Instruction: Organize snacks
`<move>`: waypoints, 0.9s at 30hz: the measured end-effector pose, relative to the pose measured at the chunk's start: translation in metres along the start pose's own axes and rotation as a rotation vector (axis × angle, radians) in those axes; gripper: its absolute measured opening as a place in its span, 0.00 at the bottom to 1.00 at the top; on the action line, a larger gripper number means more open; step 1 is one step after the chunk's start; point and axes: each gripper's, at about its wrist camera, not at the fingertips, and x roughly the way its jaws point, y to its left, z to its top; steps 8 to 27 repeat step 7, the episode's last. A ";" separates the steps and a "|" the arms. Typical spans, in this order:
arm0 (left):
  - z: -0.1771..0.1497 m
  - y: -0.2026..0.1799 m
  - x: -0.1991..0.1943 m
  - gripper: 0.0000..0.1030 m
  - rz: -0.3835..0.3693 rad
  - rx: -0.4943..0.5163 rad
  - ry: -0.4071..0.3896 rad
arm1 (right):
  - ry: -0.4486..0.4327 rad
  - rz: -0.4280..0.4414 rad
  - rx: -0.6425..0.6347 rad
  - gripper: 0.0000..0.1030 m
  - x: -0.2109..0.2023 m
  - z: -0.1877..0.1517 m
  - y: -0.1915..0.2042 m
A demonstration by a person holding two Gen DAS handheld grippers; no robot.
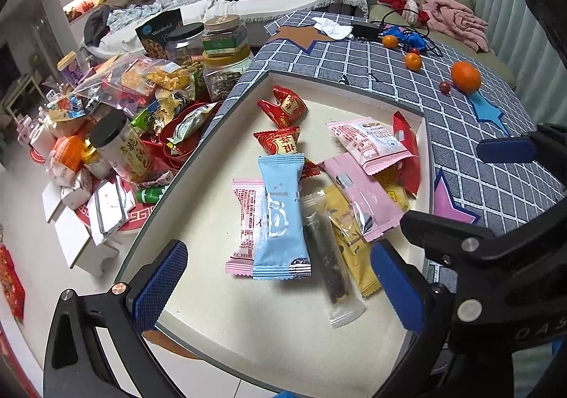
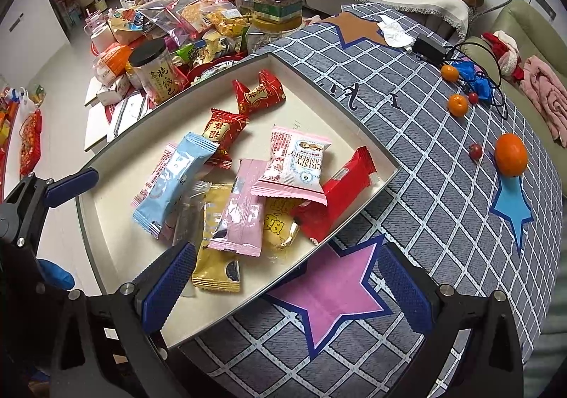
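Only right wrist view shows yellow pastry beside pink packet.

One shallow tray holds about ten snack packets: three pink, four red, two yellow, one blue, plus one clear sachet. Three oranges sit right.

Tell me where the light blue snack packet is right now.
The light blue snack packet lies in the white tray, on top of a pink-and-white packet and beside a clear packet, between the open left gripper's fingers in its view.
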 end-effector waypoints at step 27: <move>-0.003 -0.001 -0.005 1.00 -0.006 0.015 -0.032 | -0.002 0.006 0.000 1.00 -0.001 -0.001 0.000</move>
